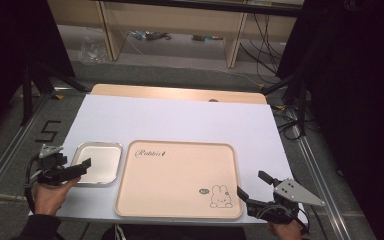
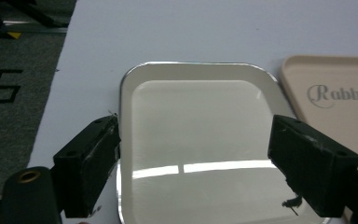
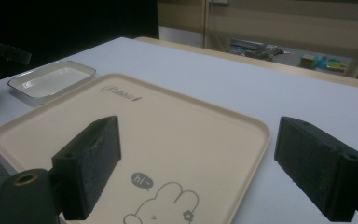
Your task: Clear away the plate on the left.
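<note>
A small steel tray [image 1: 102,159] lies empty at the front left of the white sheet [image 1: 180,120]. To its right lies a large beige tray [image 1: 175,180] with a rabbit drawing, also empty. My left gripper [image 1: 80,167] reaches over the steel tray's left near edge. In the left gripper view its jaws [image 2: 198,163] stand wide apart above the steel tray [image 2: 191,116], gripping nothing. My right gripper [image 1: 254,184] is open at the beige tray's front right corner. Its jaws [image 3: 196,168] hang empty over the beige tray [image 3: 168,121]. The steel tray [image 3: 51,79] lies beyond.
The white sheet covers a wooden table whose far edge [image 1: 180,92] shows. Metal rails [image 1: 10,150] run along both sides. A black "5" [image 1: 47,131] marks the floor at the left. Tripod legs and cables [image 1: 290,100] stand at the far right.
</note>
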The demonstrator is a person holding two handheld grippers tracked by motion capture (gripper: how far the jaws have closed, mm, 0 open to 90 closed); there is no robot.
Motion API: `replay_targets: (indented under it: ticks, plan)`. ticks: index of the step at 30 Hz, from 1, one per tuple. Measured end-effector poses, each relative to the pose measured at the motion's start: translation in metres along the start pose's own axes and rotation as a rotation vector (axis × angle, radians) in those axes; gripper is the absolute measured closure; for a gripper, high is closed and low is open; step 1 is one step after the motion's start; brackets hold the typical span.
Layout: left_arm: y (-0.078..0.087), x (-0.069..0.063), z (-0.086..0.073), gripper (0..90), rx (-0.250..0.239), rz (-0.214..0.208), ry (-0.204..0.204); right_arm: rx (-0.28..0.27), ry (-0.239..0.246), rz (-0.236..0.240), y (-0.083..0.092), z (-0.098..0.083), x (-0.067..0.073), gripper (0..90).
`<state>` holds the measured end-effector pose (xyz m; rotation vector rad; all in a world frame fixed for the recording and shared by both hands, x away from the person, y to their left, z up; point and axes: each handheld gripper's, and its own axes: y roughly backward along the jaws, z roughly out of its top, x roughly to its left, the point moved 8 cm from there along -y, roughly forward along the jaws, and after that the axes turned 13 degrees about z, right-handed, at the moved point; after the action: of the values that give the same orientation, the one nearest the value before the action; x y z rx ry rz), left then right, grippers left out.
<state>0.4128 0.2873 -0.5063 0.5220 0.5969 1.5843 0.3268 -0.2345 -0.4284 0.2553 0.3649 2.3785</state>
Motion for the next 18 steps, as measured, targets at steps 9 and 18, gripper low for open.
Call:
replay_targets:
  ticks: [9,18]
  plan:
    - [-0.026,0.018,-0.002,23.7,0.093,0.042,0.084,0.002,0.0,-0.003,0.0,0.0,0.0,15.2]
    - [-0.04,0.025,-0.006,37.9,0.155,0.027,0.076,-0.003,-0.001,-0.001,0.0,0.0,0.0,15.2]
